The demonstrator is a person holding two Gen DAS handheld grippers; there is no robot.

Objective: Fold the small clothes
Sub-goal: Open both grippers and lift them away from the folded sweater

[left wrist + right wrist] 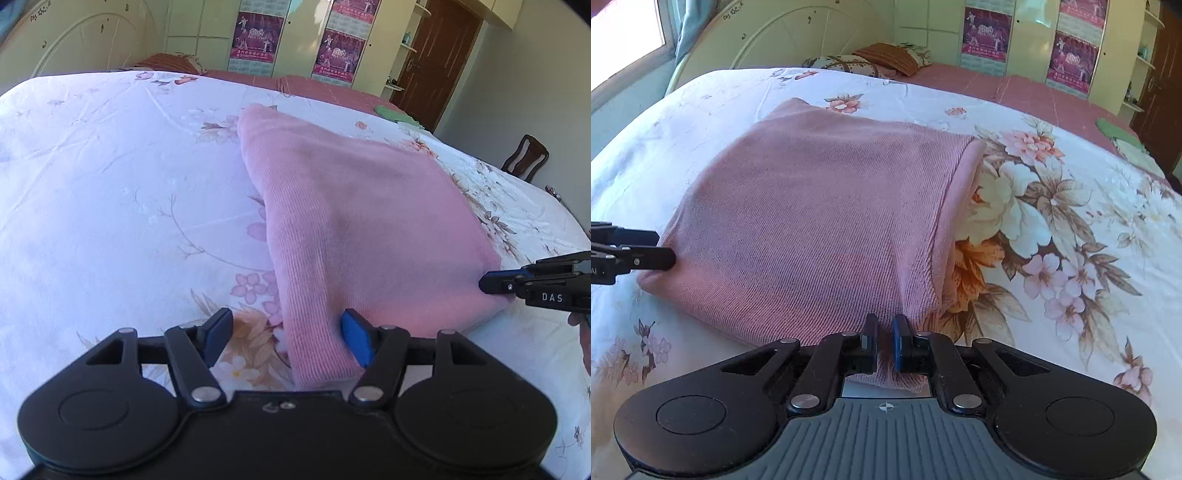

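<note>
A pink knitted garment (362, 206) lies folded on the flowered bedsheet (110, 206). In the left wrist view my left gripper (287, 318) stands open around the garment's near left corner. Its right pad touches the cloth, while its left pad is well clear over the sheet. My right gripper (885, 322) is shut on the garment's (812, 206) near right corner, with pink cloth pinched between the pads. From the left wrist view the right gripper (489, 283) shows at the garment's right corner. From the right wrist view the left gripper (661, 246) shows at the garment's left edge.
The bed runs back to a pink blanket (1015, 88), pillows (849, 64) and a pale headboard (783, 33). A green cloth (395, 112) lies at the bed's far right edge. Behind stand a wardrobe with posters (256, 37), a brown door (436, 62) and a wooden chair (526, 157).
</note>
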